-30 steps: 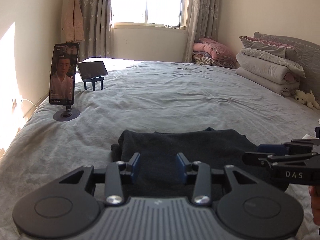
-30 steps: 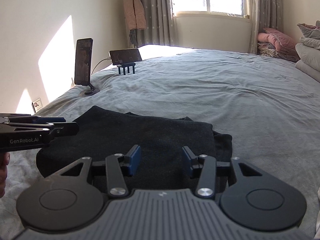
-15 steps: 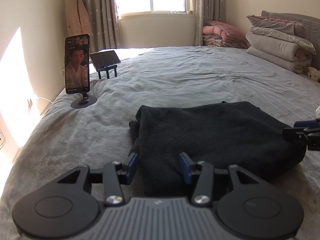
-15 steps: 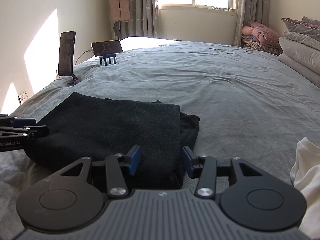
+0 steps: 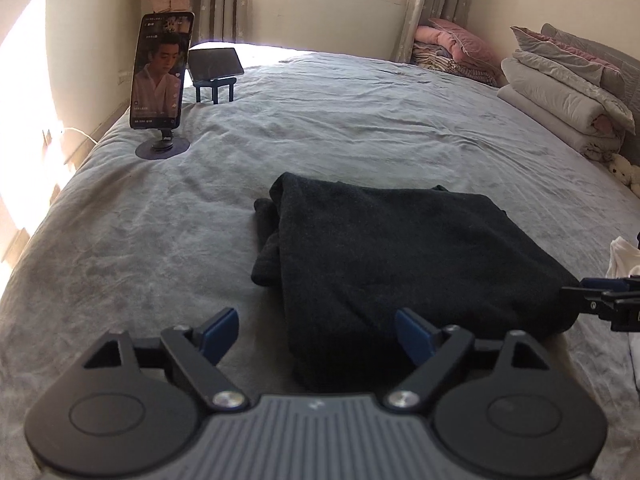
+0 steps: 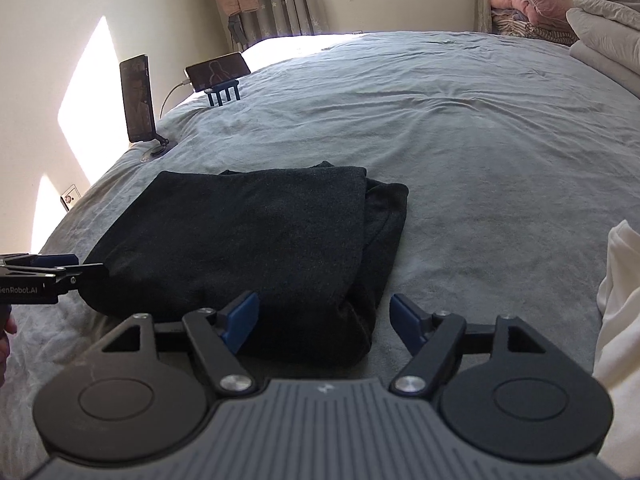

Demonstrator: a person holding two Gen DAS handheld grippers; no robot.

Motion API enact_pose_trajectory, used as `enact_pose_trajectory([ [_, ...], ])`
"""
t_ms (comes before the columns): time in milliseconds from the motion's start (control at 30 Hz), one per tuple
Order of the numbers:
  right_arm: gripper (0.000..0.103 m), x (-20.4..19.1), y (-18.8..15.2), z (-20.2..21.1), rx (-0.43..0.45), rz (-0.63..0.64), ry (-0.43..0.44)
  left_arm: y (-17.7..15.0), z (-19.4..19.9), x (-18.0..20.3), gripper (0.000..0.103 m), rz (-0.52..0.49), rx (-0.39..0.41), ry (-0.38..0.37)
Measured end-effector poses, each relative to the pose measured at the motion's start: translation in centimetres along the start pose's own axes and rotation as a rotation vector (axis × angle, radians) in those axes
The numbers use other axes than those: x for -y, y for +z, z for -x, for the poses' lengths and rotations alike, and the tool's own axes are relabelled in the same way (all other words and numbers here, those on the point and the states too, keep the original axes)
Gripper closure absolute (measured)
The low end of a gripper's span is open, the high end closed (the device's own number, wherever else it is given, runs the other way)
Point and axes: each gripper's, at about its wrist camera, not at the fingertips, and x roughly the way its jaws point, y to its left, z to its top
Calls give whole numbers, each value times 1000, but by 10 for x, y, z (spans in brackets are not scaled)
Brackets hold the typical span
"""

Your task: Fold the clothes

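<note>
So the dark folded garment (image 5: 400, 256) is lying flat on the grey bed cover (image 5: 360, 120), near the front edge of the bed, folded into a rough rectangle with a thicker rolled bit sticking out on one short side; the left gripper (image 5: 316, 334) sits right at the near edge of it, jaws spreading apart as we speak, blue pads clear of the cloth on both sides, so the fabric's edge is between them but nothing is pinched; same deal for the right gripper (image 6: 324, 322), jaws opening, the near corner of the garment lies between the pads but they aren't pressing on it; from the left wrist view you can see the right gripper poking in at the far right edge beside the garment, and from the right wrist view the left one comes in at the left edge, just beside the fold; off to the right there's a pile of white cloth (image 6: 616, 304) on the bed, apart from the dark piece; further back, a phone on a round stand (image 5: 162, 72) is playing a video, and a second phone (image 5: 216, 62) rests on a little blue stand behind it; folded bedding (image 5: 560, 96) is stacked at the far right.
</note>
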Motion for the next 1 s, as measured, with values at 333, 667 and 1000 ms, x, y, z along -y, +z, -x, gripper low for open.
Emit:
enact_pose_trajectory([
  [333, 22, 39, 14, -35, -100, -236, 115, 12, -48, -49, 13, 286, -109, -200],
  [667, 21, 23, 29, -75, -116, -119, 95, 26, -78, -41, 13, 231, -85, -219],
  [1000, 41, 23, 31, -85, -90, -104, 153, 20, -90, -43, 51, 268, 14, -266],
])
